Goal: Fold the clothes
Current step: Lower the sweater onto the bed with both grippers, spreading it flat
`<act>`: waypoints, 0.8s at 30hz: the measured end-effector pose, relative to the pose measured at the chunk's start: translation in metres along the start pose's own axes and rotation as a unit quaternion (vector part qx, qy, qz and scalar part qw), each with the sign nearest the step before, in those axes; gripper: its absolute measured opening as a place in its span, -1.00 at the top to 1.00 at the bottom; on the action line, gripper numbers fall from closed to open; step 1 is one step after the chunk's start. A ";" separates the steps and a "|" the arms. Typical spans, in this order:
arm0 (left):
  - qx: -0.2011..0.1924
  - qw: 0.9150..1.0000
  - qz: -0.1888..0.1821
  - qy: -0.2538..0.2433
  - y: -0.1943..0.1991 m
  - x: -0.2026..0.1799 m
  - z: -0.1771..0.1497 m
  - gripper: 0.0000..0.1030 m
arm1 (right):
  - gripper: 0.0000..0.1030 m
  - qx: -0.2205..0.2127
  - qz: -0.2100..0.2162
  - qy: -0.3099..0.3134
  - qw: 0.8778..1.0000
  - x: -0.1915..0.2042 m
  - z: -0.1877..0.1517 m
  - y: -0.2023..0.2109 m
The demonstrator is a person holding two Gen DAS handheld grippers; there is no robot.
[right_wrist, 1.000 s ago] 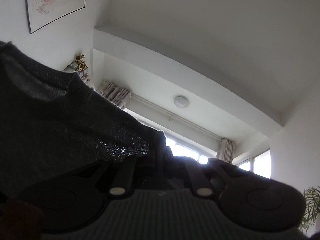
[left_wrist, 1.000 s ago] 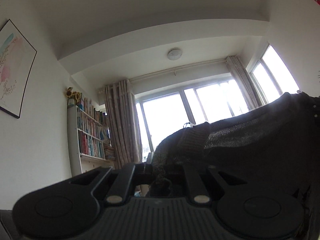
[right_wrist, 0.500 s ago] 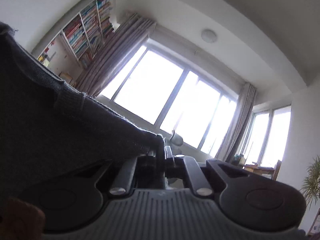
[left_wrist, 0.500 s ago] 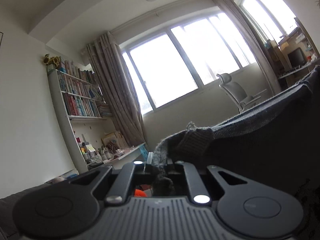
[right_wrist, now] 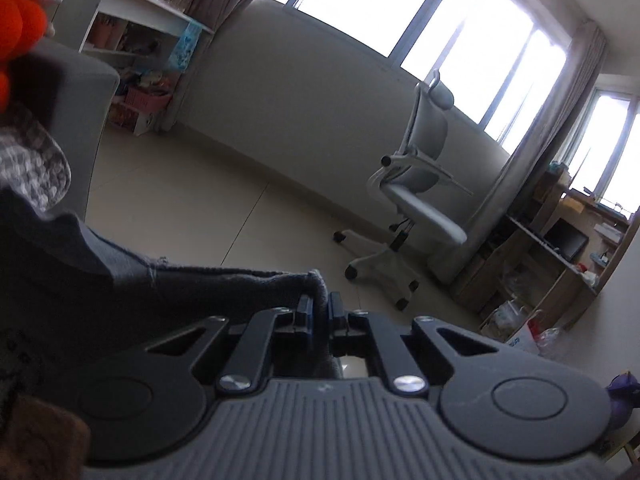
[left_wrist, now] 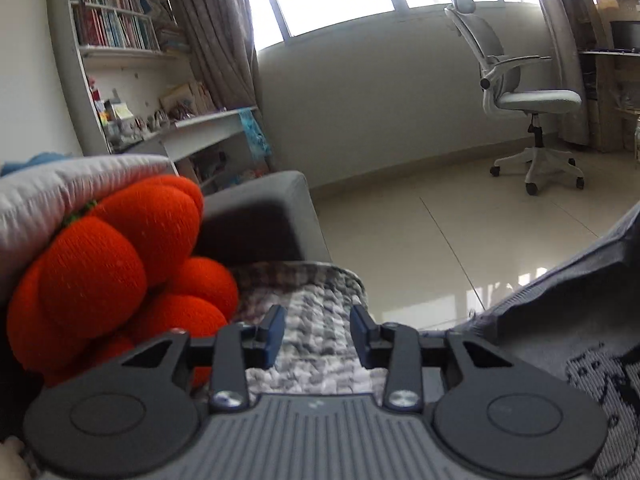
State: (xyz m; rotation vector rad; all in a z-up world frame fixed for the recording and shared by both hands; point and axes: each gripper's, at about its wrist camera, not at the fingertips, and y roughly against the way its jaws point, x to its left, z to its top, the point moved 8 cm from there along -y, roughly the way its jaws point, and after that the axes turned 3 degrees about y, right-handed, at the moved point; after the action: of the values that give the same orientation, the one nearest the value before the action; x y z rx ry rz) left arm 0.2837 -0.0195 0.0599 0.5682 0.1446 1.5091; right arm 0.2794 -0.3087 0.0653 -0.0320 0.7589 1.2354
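The dark grey knitted sweater (right_wrist: 120, 280) stretches to the left of my right gripper (right_wrist: 319, 312), which is shut on a pinched edge of it. In the left wrist view the same sweater (left_wrist: 560, 320) lies at the lower right, with a light patterned panel showing. My left gripper (left_wrist: 318, 330) has its jaws opening, and nothing is between them. Below those jaws lies a grey and white patterned knit blanket (left_wrist: 316, 344).
An orange pumpkin-shaped cushion (left_wrist: 120, 264) and a pale pillow (left_wrist: 60, 188) sit at my left on a grey sofa (left_wrist: 256, 216). A white office chair (left_wrist: 532, 100) stands on the tiled floor (left_wrist: 440, 216). Bookshelves (left_wrist: 116, 28), a desk (right_wrist: 568, 240) and windows line the walls.
Both grippers came down and tilted from facing the ceiling to facing the room. The left gripper let go of the sweater edge and its jaws spread. The right stays clamped on the sweater.
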 end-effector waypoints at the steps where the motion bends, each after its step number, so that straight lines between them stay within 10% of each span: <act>1: 0.008 1.000 -0.018 0.001 0.002 -0.002 -0.011 0.03 | 0.89 0.009 0.008 0.001 1.000 0.007 -0.008 -0.003; 6: 0.050 0.987 -0.144 0.056 0.012 -0.032 -0.043 -0.60 | 0.86 0.044 0.051 -0.042 0.997 0.008 -0.023 -0.007; 10: 0.069 0.987 -0.139 0.028 -0.009 -0.064 -0.050 -0.64 | 0.54 0.047 0.062 -0.073 0.994 -0.001 -0.028 0.006; 11: 0.078 0.989 -0.125 0.015 -0.017 -0.067 -0.052 -0.60 | 0.48 0.050 0.068 -0.074 0.994 -0.003 -0.031 0.007; 12: 0.089 0.990 -0.111 0.007 -0.025 -0.069 -0.055 -0.13 | 0.37 0.054 0.076 -0.071 0.993 -0.004 -0.034 0.008; 13: 0.111 0.989 -0.099 0.010 -0.033 -0.065 -0.058 0.81 | 0.31 0.055 0.081 -0.066 0.993 -0.004 -0.038 0.012; 24: 0.099 0.986 0.042 0.129 -0.060 0.062 -0.035 0.89 | 0.12 0.090 0.128 -0.145 0.977 -0.032 -0.113 0.003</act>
State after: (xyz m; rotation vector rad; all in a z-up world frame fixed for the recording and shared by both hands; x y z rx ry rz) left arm 0.3269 0.0515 0.0189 0.5388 0.4806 1.6582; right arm 0.2166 -0.3813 -0.0022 0.3987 0.6293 1.3727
